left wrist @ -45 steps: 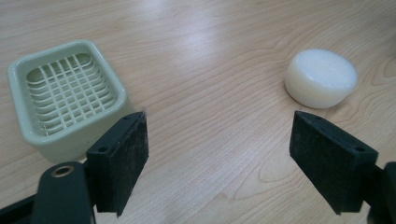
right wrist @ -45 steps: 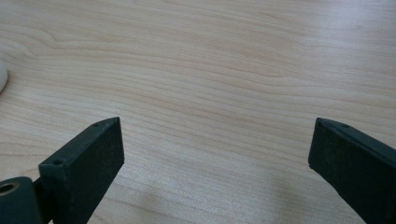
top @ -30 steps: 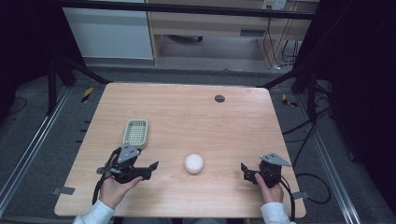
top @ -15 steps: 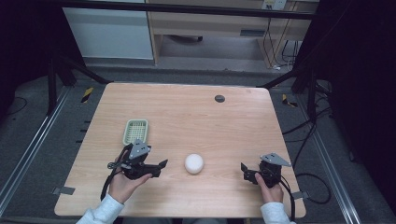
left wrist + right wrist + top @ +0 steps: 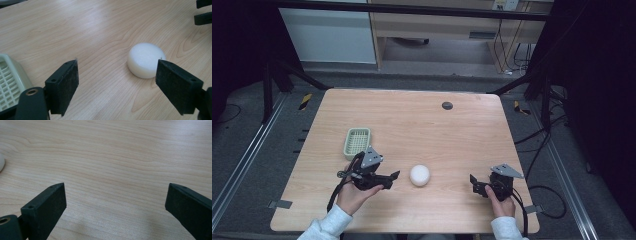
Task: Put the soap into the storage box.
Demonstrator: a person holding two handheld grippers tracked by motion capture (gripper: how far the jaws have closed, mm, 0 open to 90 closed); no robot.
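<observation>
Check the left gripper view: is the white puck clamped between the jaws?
No, the white puck lies on the table, beyond the open jaws.

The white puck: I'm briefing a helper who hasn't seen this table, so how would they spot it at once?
Start at the wooden table and look to its near half, between the person's two hands. The white puck lies flat there, just ahead of the left tool, whose jaws stand open. It is round, plain white and solid, unlike the pale green slatted tray farther left.
</observation>
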